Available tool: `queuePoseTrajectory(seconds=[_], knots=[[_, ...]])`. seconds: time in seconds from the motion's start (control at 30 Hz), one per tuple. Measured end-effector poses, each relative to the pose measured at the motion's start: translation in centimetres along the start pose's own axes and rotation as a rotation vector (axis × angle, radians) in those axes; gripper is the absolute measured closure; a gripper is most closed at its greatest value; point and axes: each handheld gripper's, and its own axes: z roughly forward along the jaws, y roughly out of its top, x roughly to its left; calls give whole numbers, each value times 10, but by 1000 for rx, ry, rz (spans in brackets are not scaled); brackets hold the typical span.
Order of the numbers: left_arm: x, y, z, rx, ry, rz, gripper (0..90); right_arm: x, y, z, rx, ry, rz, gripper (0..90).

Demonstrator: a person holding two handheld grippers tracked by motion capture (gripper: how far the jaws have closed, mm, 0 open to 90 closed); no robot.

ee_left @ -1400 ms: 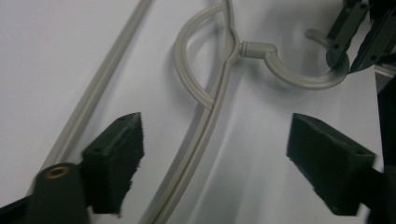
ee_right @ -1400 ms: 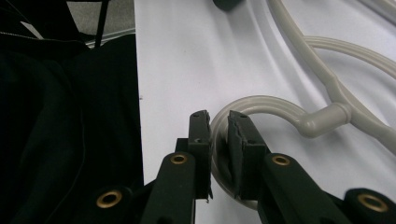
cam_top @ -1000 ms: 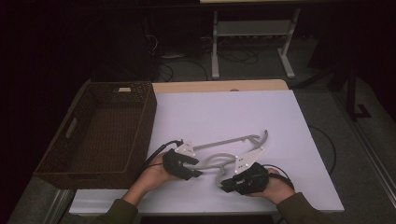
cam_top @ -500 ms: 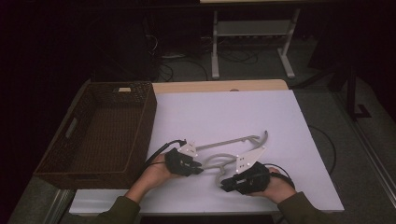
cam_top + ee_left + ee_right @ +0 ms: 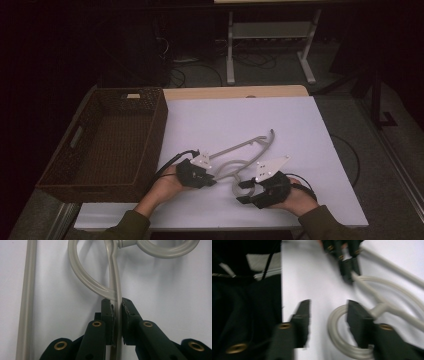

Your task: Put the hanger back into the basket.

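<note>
Your left tongs are clenched on the pale grey plastic clothes hanger: in the left gripper view the two black pads pinch one thin bar of it at the lower centre of the frame, just below the point where a curved loop joins that bar. In the high view these left tongs sit at the lower centre, left of the hanger's looped middle.

Your right tongs are released; their jaws have just been opening. In the right gripper view they stand apart in the lower half of the frame, one jaw over bare white surface, the other over the hanger's round hook ring, with part of the ring lying in the gap and no pad pressing it. That view is blurred. In the high view the right tongs lie at the lower centre right.

The hanger lies flat on the white tabletop, running from the lower centre up toward the right of centre. A dark brown woven wicker basket stands at the left of the frame, beside the white surface and well apart from the hanger.
</note>
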Motion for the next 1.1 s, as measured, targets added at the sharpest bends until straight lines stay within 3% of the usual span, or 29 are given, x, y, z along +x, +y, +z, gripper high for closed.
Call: queuePoseTrajectory(seconds=[0.13, 0.27, 0.4, 0.6, 0.7, 0.93, 1.1], knots=[[2, 0, -3, -16, -3, -33, 821, -2, 0, -9, -67, -59, 48, 225], [4, 0, -7, -39, -4, -70, 822, -6, -3, -23, -116, -161, 68, 141], [5, 1, -12, -56, -8, -117, 823, -10, -10, -38, -159, -226, 93, 108], [7, 5, -21, -74, -12, -154, 823, -12, -28, -57, -192, -278, 135, 99], [6, 8, -26, -97, -15, -161, 823, -11, -34, -60, -196, -286, 157, 94], [4, 17, -40, -119, -17, -222, 823, -12, -50, -61, -195, -320, 203, 85], [4, 29, -60, -140, -1, -236, 823, -10, -55, -63, -198, -339, 229, 86]])
